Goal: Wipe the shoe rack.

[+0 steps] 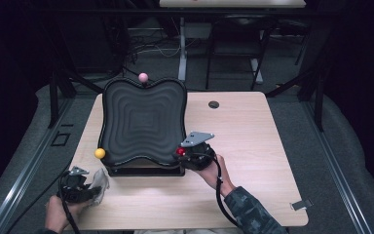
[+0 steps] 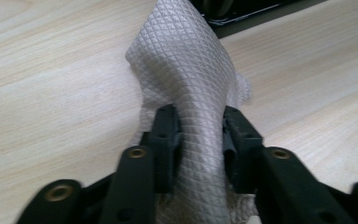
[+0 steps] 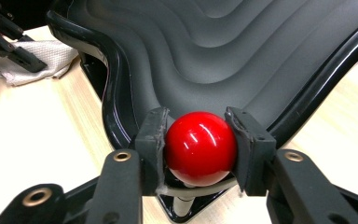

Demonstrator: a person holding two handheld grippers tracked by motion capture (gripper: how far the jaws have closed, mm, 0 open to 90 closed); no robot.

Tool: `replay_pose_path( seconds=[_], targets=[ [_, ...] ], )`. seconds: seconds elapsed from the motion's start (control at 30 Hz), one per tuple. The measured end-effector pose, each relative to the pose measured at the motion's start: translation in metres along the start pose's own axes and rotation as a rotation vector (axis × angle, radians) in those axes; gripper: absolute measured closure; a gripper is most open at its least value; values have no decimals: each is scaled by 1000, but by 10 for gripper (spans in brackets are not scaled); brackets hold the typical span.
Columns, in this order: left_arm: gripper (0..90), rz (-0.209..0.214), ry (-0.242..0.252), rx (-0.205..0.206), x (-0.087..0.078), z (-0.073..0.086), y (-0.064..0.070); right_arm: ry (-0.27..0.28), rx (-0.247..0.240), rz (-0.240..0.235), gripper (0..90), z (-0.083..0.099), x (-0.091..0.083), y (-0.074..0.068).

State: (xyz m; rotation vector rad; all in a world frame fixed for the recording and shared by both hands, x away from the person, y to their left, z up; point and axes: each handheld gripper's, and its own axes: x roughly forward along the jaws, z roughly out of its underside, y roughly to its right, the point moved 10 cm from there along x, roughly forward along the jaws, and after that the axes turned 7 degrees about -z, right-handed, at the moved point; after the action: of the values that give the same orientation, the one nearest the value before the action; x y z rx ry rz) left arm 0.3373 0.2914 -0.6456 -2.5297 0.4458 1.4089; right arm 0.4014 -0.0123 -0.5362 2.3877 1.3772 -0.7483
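Two tongs were engaged: the right tongs (image 3: 200,144) clenched the glossy red ball (image 3: 200,147) at the black wavy tray's (image 1: 143,122) near corner; the left tongs (image 2: 200,135) pinched a grey quilted cloth (image 2: 186,70) on the pale wooden surface (image 1: 253,136). Wiping the tray probably followed, requiring cloth transfer.

Tray (image 1: 142,122) on table (image 1: 253,146); cloth (image 1: 99,181) lies before its left corner.

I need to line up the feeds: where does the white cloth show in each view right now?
High view: the white cloth is at lower left, held in the left gripper near the black tray's front left corner.
Left gripper view: centre, the cloth pinched between both jaws, rising above the table.
Right gripper view: far upper left, lying beside the tray's edge.
Shared landmark: the black tray, whose dark edge also crosses the left gripper view's top.
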Motion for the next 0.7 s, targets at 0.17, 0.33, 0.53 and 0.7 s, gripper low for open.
replay_pose_path(
  seconds=[0.17,0.33,0.53,0.7],
  targets=[
    [782,-1,5,21,0,0,2,10,-16,8,515,1,-4,-1],
    [795,-3,19,36,-3,-1,2,15,-17,-7,572,3,-8,0],
    [803,43,66,38,-18,-9,11,16,-26,-4,599,5,-8,1],
    [808,70,69,74,-28,-12,24,6,-33,7,600,6,-8,1]
  ],
)
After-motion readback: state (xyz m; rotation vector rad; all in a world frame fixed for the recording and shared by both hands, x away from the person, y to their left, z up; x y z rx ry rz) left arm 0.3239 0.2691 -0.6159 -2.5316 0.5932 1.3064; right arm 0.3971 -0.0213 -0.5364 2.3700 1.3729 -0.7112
